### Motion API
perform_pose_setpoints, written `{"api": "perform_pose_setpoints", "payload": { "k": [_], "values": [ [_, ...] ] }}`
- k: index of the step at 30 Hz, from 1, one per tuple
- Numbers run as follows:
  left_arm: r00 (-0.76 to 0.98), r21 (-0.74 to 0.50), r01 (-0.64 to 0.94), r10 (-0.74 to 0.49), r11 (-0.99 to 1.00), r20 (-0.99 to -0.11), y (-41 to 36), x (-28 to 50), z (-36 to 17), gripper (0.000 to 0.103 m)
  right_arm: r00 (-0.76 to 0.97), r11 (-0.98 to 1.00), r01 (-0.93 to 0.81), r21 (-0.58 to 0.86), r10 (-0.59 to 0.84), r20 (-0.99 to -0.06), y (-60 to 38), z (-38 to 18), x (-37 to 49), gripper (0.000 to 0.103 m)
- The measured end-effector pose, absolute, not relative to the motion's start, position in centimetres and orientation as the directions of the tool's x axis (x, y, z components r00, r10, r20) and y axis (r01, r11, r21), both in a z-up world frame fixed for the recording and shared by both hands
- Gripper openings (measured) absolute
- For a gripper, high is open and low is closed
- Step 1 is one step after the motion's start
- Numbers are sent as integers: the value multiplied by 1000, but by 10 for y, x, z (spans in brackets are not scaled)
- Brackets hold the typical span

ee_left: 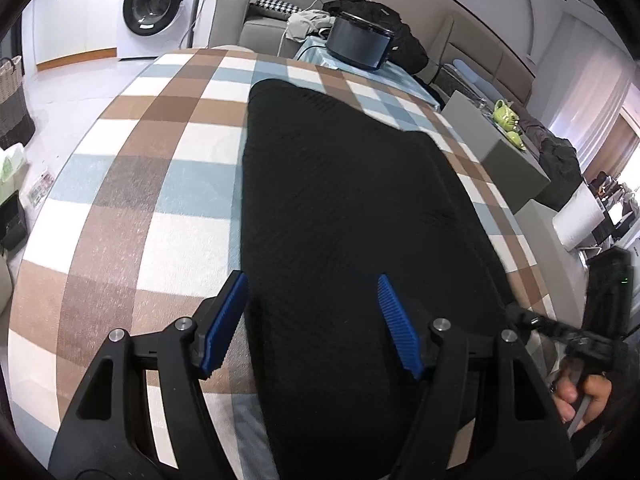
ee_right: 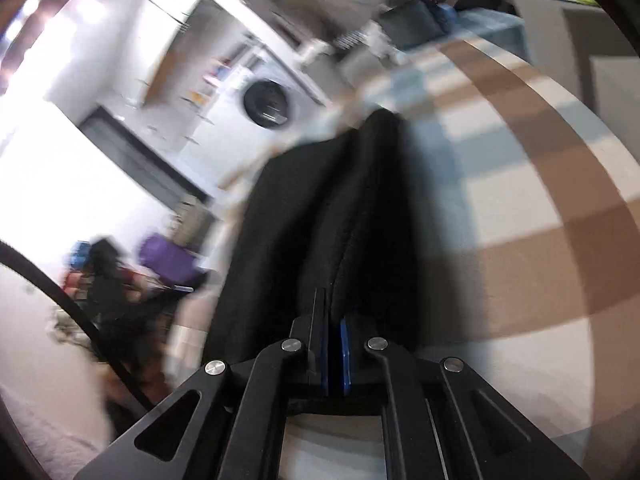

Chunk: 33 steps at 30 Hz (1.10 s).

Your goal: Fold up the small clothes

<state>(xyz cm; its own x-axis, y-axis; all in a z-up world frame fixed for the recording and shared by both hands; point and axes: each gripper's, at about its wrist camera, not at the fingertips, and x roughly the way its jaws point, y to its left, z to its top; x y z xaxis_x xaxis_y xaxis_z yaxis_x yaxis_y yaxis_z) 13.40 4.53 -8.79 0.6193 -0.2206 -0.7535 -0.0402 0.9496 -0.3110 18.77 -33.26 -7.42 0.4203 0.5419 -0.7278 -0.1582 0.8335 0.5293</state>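
Apparently lifted, the black garment [ee_right: 320, 216] is pinched in the right tool [ee_right: 335, 336]; the left tool [ee_left: 312, 320] gapes.

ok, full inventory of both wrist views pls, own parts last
black garment: 1, black, lying on the checked cloth; one edge pinched in the right gripper
checked cloth: 1, brown, white and blue, covering the table
washing machine: 1, white, far left
sofa: 1, grey, behind the table
dark box: 1, black, table's far end
teapot: 1, green, on a grey table at right
paper roll: 1, white, right edge
left gripper: 1, black with blue pads, jaws open over the garment's near end
right gripper: 1, jaws shut on garment
hand: 1, lower right
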Motion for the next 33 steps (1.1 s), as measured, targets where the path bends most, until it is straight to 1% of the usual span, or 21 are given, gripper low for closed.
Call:
{"api": "perform_pose_setpoints", "payload": {
  "k": [1, 2, 4, 5, 7, 9, 11, 13, 15, 16, 17, 18, 19, 21, 23, 25, 26, 27, 29, 31, 33],
  "values": [
    [617, -311, -45, -219, 949, -756, 47, 132, -89, 65, 388, 849, -137, 509, 519, -761, -334, -82, 192, 6],
    [615, -311, -49, -217, 949, -758, 48, 131, -90, 65, 392, 843, -134, 521, 528, -754, -336, -81, 193, 8],
    [615, -315, -58, -215, 947, -759, 52, 128, -91, 65, 457, 859, -147, 491, 499, -737, -339, -63, 191, 18],
    [616, -318, -61, -215, 946, -758, 54, 128, -91, 65, 484, 867, -157, 473, 486, -728, -339, -56, 189, 19],
    [618, -323, -65, -216, 944, -756, 57, 128, -92, 65, 501, 847, -176, 501, 515, -695, -337, -43, 194, 21],
    [615, -322, -70, -213, 944, -759, 57, 129, -92, 65, 484, 827, -200, 526, 550, -681, -325, -41, 204, 22],
    [618, -322, -66, -215, 944, -756, 57, 128, -90, 65, 452, 821, -217, 529, 564, -691, -306, -45, 217, 22],
    [625, -314, -58, -211, 948, -751, 55, 125, -88, 65, 387, 793, -226, 566, 606, -695, -283, -60, 240, 22],
    [627, -306, -54, -206, 951, -751, 53, 122, -87, 65, 345, 786, -233, 573, 618, -707, -266, -74, 259, 22],
    [626, -306, -55, -206, 950, -752, 53, 121, -88, 65, 338, 803, -233, 549, 596, -729, -258, -80, 266, 13],
    [624, -308, -57, -207, 950, -754, 54, 120, -89, 65, 347, 811, -232, 537, 585, -733, -254, -80, 268, 8],
    [622, -309, -61, -206, 949, -755, 54, 119, -90, 65, 374, 808, -234, 540, 588, -717, -256, -78, 267, 7],
    [620, -309, -65, -204, 949, -758, 55, 119, -91, 65, 422, 800, -261, 541, 598, -681, -259, -66, 259, 6],
    [618, -313, -69, -205, 947, -759, 57, 119, -92, 65, 492, 824, -276, 496, 564, -663, -270, -50, 240, 5],
    [615, -318, -69, -210, 946, -760, 58, 120, -94, 65, 482, 830, -247, 499, 553, -680, -278, -55, 234, 4],
    [608, -314, -68, -211, 947, -766, 57, 125, -96, 65, 455, 871, -195, 450, 487, -745, -281, -74, 241, 5],
    [604, -309, -69, -207, 948, -769, 56, 126, -97, 65, 445, 878, -171, 447, 474, -760, -285, -82, 243, 5],
    [604, -305, -68, -204, 950, -771, 56, 126, -96, 65, 440, 866, -155, 475, 491, -752, -289, -84, 245, 5],
    [613, -302, -61, -203, 951, -763, 55, 125, -94, 65, 426, 807, -157, 570, 576, -698, -304, -81, 237, 9],
    [615, -305, -53, -210, 951, -760, 53, 123, -94, 65, 412, 776, -184, 604, 619, -669, -308, -75, 227, 21],
    [611, -305, -47, -214, 951, -762, 51, 123, -94, 65, 396, 745, -209, 634, 657, -641, -309, -72, 212, 23]
  ]
}}
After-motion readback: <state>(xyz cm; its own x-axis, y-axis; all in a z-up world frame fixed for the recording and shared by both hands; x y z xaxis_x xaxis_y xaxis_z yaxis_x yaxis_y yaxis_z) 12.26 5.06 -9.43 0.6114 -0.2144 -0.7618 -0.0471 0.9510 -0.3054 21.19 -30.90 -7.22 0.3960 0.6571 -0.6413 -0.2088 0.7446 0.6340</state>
